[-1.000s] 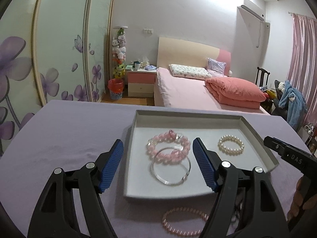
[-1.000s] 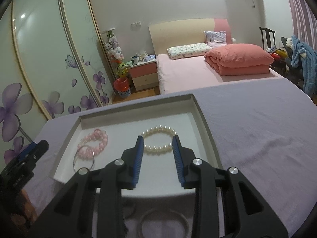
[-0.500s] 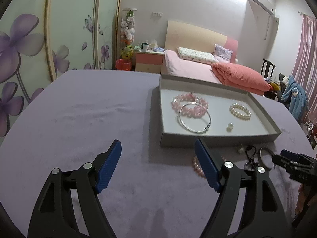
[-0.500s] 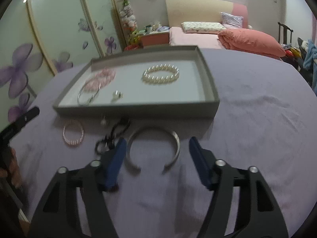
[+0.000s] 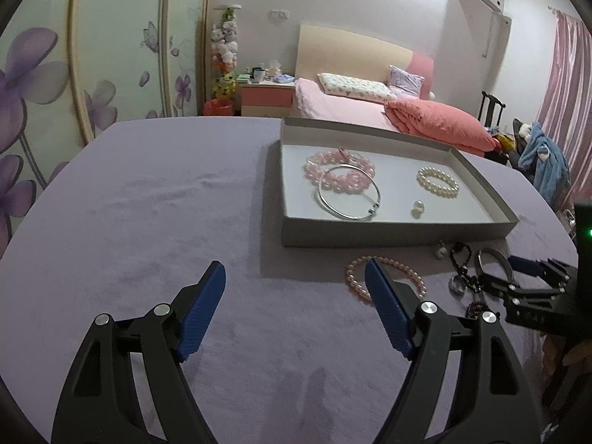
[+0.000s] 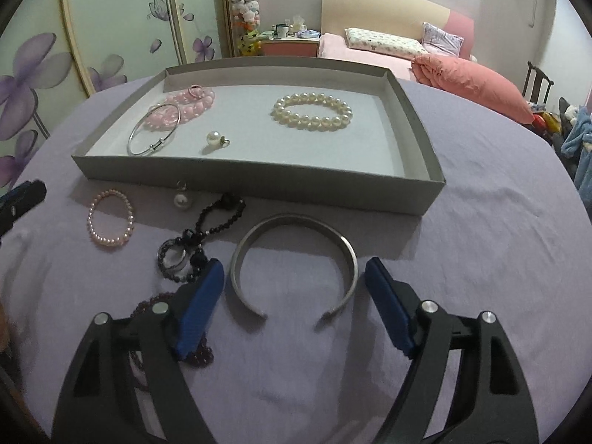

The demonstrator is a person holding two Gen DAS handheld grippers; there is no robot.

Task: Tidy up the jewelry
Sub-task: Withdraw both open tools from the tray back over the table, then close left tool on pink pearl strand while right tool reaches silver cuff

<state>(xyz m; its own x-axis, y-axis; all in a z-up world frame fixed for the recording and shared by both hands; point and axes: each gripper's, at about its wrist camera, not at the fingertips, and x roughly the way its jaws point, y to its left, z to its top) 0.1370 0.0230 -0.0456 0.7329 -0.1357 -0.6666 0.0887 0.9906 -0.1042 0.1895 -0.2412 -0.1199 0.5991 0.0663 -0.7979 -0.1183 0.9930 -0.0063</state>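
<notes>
No lettering, label or number in either view is sharp enough to read.

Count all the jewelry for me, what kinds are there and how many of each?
Bead bracelets: 3, chunky pink, white pearl, small pink pearl
Metal bangles: 2, thin silver, open cuff
Loose pearl drops: 2, tray, cloth
Dark bead strands: 2
Total: 9
</notes>
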